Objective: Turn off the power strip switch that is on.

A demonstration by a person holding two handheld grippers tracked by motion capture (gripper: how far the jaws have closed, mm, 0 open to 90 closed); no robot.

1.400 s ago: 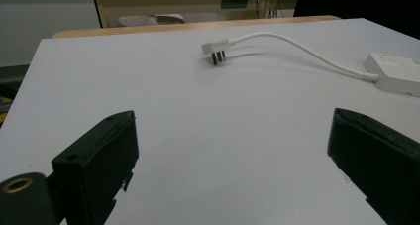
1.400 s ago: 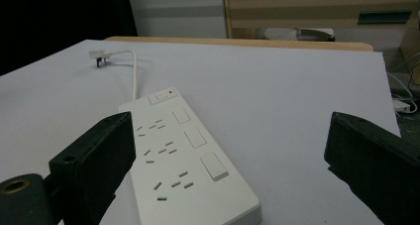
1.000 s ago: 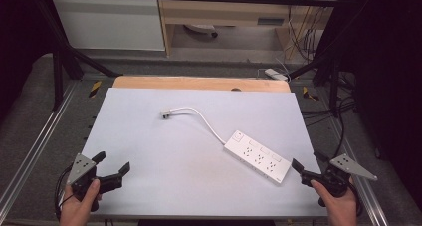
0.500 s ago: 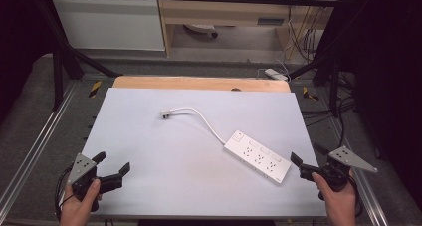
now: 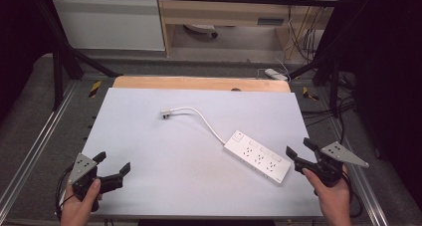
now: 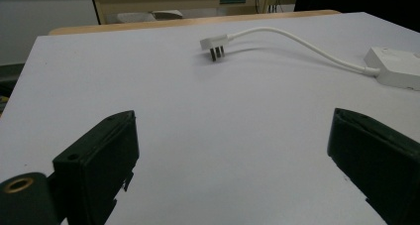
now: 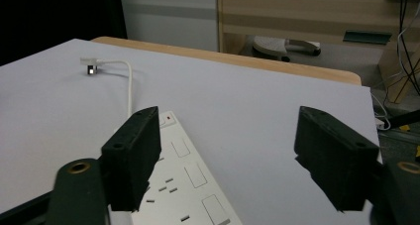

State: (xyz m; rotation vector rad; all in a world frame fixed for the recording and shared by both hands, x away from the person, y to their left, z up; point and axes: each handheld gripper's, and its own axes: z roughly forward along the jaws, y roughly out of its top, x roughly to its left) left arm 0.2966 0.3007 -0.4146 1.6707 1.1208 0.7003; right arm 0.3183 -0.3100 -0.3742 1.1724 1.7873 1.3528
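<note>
White power strip (image 5: 257, 156) (several sockets), curved cord (image 5: 206, 121), plug (image 5: 165, 114) on table (image 5: 164, 186)

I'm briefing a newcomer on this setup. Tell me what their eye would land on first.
First, the white power strip lying slantwise on the right half of the pale table, its cord curving to a plug near the middle. Then the open left claw and right claw, each hand-held at a near corner, nothing gripped.
</note>
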